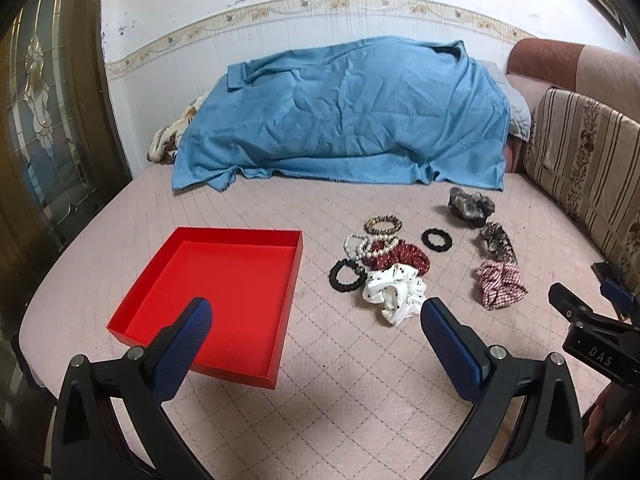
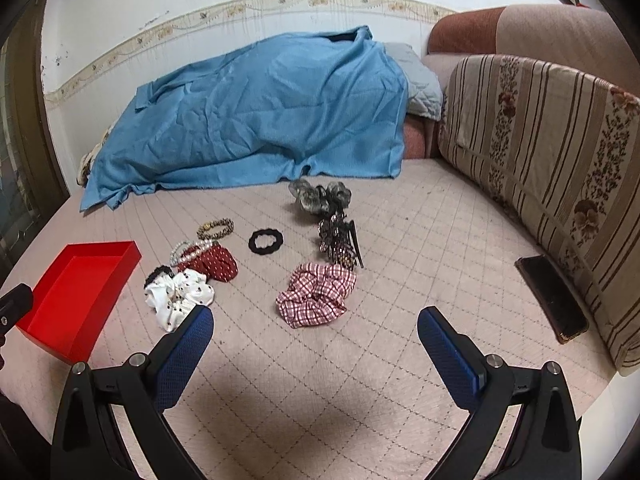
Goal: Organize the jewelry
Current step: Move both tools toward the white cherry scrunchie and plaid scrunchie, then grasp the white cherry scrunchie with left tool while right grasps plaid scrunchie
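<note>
An empty red tray [image 1: 152, 272] [image 2: 120, 252] lies on the pink quilted bed at the left. To its right lie several hair ties and bracelets: a white dotted scrunchie [image 1: 394, 292] [image 2: 178, 294], a dark red scrunchie [image 1: 402, 254] [image 2: 214, 262], a pearl bracelet [image 1: 360, 246] [image 2: 188, 250], black ties [image 1: 437, 239] [image 2: 265, 242], a plaid scrunchie [image 1: 500, 282] [image 2: 316, 294] and a hair clip [image 1: 496, 240] [image 2: 338, 240]. My left gripper [image 1: 316, 314] hovers open between the tray and the white scrunchie. My right gripper [image 2: 316, 322] hovers open just before the plaid scrunchie. Neither holds anything.
A blue cloth [image 1: 344, 112] [image 2: 256, 112] covers a heap at the back of the bed. A striped floral cushion [image 1: 588, 160] [image 2: 540, 152] lines the right side, with a dark phone [image 2: 554, 300] lying beside it. A glass door [image 1: 40, 120] stands at left.
</note>
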`<control>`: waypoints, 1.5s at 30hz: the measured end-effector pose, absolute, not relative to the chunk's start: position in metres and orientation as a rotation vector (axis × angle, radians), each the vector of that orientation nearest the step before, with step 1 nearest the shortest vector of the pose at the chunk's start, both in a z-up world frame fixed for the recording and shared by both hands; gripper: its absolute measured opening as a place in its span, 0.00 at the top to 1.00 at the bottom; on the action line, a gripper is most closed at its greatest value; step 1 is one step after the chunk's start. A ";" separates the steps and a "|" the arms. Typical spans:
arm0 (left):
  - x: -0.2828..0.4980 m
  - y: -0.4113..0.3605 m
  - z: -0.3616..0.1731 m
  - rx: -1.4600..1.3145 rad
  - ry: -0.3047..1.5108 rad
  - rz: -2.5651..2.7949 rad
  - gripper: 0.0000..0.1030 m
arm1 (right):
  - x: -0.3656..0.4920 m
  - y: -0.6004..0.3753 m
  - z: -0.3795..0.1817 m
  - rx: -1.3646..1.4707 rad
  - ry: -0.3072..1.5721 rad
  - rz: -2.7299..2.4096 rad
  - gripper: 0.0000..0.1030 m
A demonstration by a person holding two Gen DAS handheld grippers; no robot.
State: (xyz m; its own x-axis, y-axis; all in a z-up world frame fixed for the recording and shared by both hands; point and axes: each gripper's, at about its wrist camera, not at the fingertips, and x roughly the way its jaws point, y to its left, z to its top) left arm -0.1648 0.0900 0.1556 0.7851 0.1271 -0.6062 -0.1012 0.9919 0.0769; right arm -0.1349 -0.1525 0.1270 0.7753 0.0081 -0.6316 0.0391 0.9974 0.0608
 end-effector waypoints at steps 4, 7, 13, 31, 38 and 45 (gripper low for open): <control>-0.149 0.103 0.146 0.027 0.695 0.145 0.00 | -0.126 -0.158 0.114 0.085 0.731 -0.010 0.00; -0.134 0.120 0.138 -0.006 0.737 0.145 0.00 | -0.119 -0.164 0.105 0.094 0.763 -0.004 0.00; -0.098 0.140 0.120 -0.042 0.828 0.090 0.00 | -0.103 -0.180 0.085 0.126 0.824 0.001 0.04; -0.008 0.046 0.058 0.047 0.992 -0.184 0.24 | -0.034 -0.198 0.046 0.245 0.934 0.076 0.31; 0.010 0.041 0.029 0.029 1.080 -0.193 0.75 | -0.021 -0.191 0.031 0.257 0.980 0.098 0.63; -0.011 0.056 0.061 -0.064 1.011 -0.238 0.84 | -0.031 -0.191 0.043 0.265 0.953 0.103 0.92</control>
